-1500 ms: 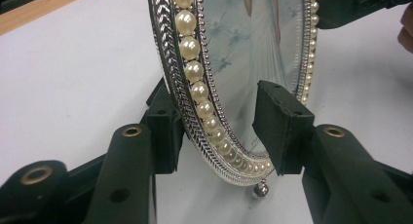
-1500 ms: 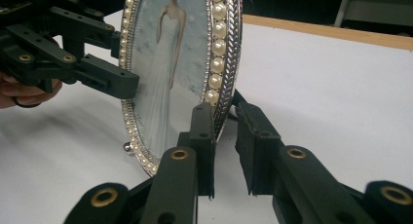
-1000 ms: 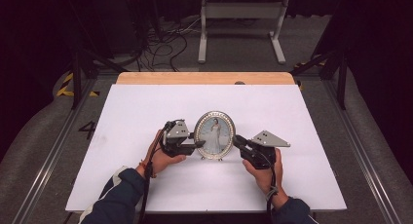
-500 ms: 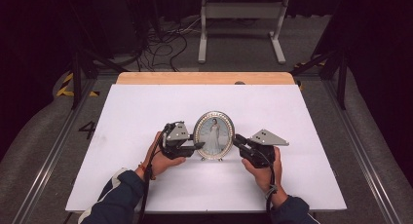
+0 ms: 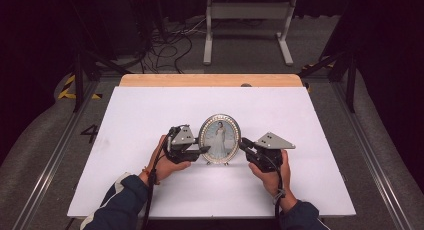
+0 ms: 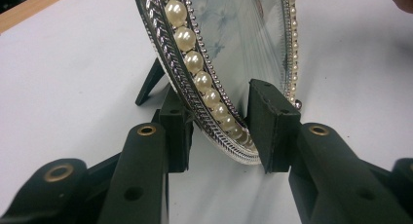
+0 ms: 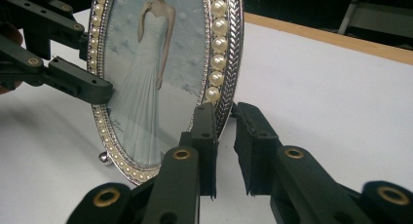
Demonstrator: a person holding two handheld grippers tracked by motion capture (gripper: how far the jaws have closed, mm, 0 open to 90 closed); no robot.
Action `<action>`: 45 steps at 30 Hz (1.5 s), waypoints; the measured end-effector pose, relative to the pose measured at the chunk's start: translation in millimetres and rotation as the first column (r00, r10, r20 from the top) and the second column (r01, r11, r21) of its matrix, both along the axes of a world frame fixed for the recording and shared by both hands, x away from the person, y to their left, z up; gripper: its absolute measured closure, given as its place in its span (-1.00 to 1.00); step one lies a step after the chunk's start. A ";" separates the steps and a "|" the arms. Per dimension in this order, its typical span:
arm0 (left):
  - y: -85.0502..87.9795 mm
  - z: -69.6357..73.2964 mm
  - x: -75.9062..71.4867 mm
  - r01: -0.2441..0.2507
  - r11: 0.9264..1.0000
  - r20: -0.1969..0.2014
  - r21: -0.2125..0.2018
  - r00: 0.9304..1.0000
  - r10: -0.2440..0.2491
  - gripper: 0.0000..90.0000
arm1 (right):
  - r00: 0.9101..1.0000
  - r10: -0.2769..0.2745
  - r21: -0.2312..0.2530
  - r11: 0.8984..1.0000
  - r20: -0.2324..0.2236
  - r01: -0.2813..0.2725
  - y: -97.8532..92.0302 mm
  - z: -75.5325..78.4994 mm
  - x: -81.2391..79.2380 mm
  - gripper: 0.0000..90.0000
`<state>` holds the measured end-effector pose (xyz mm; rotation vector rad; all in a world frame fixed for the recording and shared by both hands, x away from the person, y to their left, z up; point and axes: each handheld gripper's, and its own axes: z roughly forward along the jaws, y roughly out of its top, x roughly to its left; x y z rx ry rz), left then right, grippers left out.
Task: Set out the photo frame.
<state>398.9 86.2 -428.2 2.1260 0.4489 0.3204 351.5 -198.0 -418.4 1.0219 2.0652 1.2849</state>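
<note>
An oval picture frame (image 5: 219,138) with a silver rim and pearl beads stands upright on its back strut in the middle of the white table (image 5: 150,115). It holds a picture of a figure in a long pale dress. My left gripper (image 5: 204,149) is shut on the frame's left edge; in the left gripper view the rim (image 6: 195,63) passes slantwise between the pads, my gripper (image 6: 221,131) clamping it. My right gripper (image 5: 243,145) is shut on the right edge, one pad in front of the rim (image 7: 221,53) and one behind, gripper (image 7: 228,136). The left gripper's fingers (image 7: 78,83) show across the picture.
A wooden strip (image 5: 210,80) runs along the table's far edge. Beyond it, on the dark floor, lie cables (image 5: 170,40) and a metal stand (image 5: 247,25). Rails (image 5: 55,155) flank the table on both sides. Bare white surface lies all around the frame.
</note>
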 end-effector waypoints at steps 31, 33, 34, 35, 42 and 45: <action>4.6 6.9 -10.9 -0.023 0.997 0.090 0.071 0.996 0.017 -0.13 | 0.999 0.035 -0.146 0.989 -0.003 -0.035 5.5 6.3 -2.0 0.02; 4.1 6.5 -11.3 -0.028 0.997 0.091 0.075 0.996 0.021 -0.24 | 0.999 0.036 -0.153 0.988 -0.010 -0.037 5.7 4.4 -0.8 -0.08; 3.8 6.2 -11.8 -0.041 0.996 0.097 0.080 0.995 0.033 -0.33 | 0.999 0.038 -0.155 0.987 -0.016 -0.040 5.6 3.4 -0.1 -0.14; 3.7 5.8 -11.9 -0.048 0.995 0.098 0.083 0.994 0.040 -0.43 | 0.999 0.041 -0.156 0.987 -0.021 -0.044 5.8 2.7 0.4 -0.20; 4.3 3.9 -9.7 -0.061 0.995 0.076 0.075 0.996 0.055 -0.70 | 0.998 0.044 -0.182 0.982 -0.048 -0.052 7.6 -1.9 3.1 -0.52; 4.2 2.6 -9.4 -0.059 0.996 0.065 0.063 0.996 0.055 -0.78 | 0.996 0.049 -0.181 0.982 -0.071 -0.061 7.6 -5.0 5.3 -0.63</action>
